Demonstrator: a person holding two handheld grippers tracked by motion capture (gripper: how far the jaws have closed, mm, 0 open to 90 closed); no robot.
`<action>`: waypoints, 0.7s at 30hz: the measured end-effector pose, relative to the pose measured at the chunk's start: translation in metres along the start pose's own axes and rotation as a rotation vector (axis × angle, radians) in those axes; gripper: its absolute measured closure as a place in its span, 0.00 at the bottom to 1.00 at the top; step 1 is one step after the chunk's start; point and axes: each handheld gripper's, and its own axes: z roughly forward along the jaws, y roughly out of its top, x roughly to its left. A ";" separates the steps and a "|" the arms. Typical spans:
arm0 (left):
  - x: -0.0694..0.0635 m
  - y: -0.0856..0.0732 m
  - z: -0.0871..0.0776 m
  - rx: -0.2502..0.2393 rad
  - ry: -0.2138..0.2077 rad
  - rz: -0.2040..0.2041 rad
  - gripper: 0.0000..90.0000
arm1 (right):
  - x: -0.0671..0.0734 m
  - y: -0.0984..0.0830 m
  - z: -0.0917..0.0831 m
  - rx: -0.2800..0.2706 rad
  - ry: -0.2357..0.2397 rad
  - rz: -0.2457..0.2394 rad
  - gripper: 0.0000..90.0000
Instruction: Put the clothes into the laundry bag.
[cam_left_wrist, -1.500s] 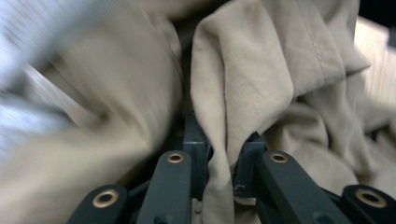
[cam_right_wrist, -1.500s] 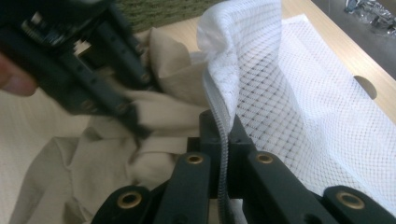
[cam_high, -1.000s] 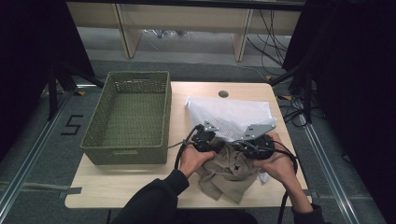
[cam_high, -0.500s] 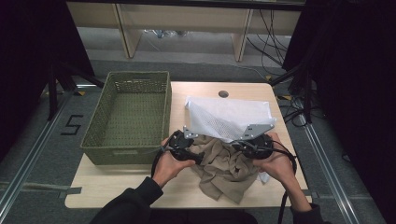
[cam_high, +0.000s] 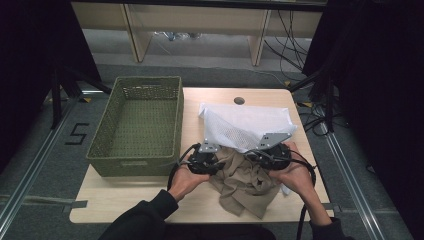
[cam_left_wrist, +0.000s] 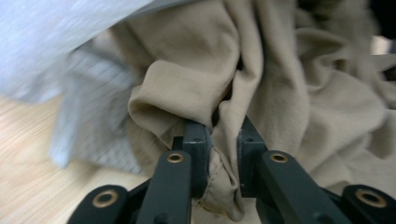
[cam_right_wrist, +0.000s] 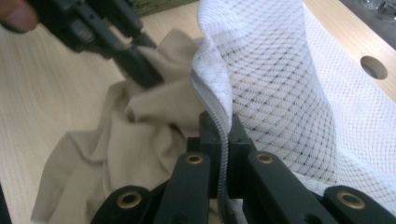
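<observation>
Now L fingers (cam_left_wrist: 219, 144) just closed, pinching tan cloth (cam_left_wrist: 289, 93); R fingers (cam_right_wrist: 223, 135) clamped on mesh bag (cam_right_wrist: 280, 84) zipper edge.

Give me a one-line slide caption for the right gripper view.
Right gripper clamps the mesh bag's zipper edge while the left gripper grips the tan cloth.

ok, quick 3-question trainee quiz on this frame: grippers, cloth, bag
1. True or false: the right gripper is clamped on the zipper edge of the white mesh bag.
2. What does the left gripper pinch? A) basket rim B) tan cloth C) cable
3. On which side of the bag does the green basket stand in the high view?

Key: 1 true; 2 B; 3 the left.
</observation>
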 end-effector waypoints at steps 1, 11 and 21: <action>-0.005 0.003 -0.001 -0.017 -0.008 -0.002 0.89 | 0.001 0.001 0.000 -0.010 -0.010 0.003 1.00; -0.014 0.036 0.021 -0.103 -0.023 0.008 0.91 | 0.005 0.010 -0.017 -0.060 0.010 -0.024 1.00; 0.021 0.018 0.033 -0.072 -0.003 -0.090 0.64 | 0.005 -0.006 -0.005 -0.019 0.031 -0.004 1.00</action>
